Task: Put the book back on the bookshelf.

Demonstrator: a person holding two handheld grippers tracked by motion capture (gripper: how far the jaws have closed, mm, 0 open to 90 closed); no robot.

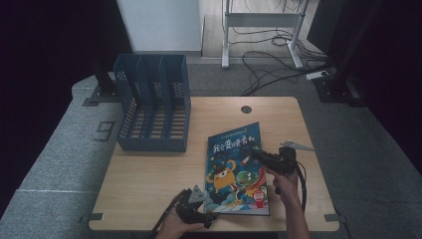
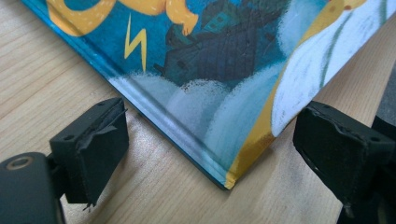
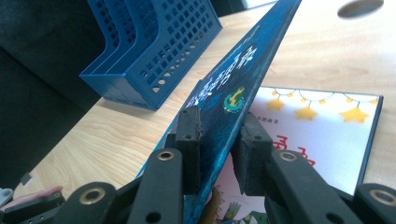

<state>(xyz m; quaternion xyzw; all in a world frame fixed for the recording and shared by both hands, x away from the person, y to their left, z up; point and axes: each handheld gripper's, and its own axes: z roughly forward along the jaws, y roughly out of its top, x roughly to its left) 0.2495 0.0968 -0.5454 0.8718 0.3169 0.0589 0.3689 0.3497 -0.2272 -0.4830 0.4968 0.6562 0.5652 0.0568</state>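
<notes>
Judging the step as opening the book: keep the pale wooden table (image 1: 149,174) as the brace, leaving the book's (image 1: 234,164) spine side flat at about 5 o'clock of the tabletop, well clear of the blue file rack (image 1: 154,109) at 10 o'clock. Swing the front cover (image 3: 233,84) up and over toward 9 o'clock in a slow arc about the spine, without tugging, so the whole volume neither slides nor lifts. Keep the right gripper (image 3: 219,126) clenched on the cover's free edge at 3 o'clock of the book, both pads flat on the board and square to it, not biting a corner. Bring the left gripper (image 2: 210,149), released and wide, jaws standing either side of the near corner at 7 o'clock and touching nothing, down onto that corner if the book starts to creep. Smooth light wood grain underfoot, likely slippery against a glossy cover. Rigid perforated plastic in the rack, three upright slots, square holes. Stiff hardback board, laminated and shiny, printed in deep blue with orange cartoon figures; crisp corners, thin flat slab. Beneath the raised cover, a white page (image 3: 322,126) with yellow stars. Black jaw pads, rectangular, matte, frayed at the edges.
</notes>
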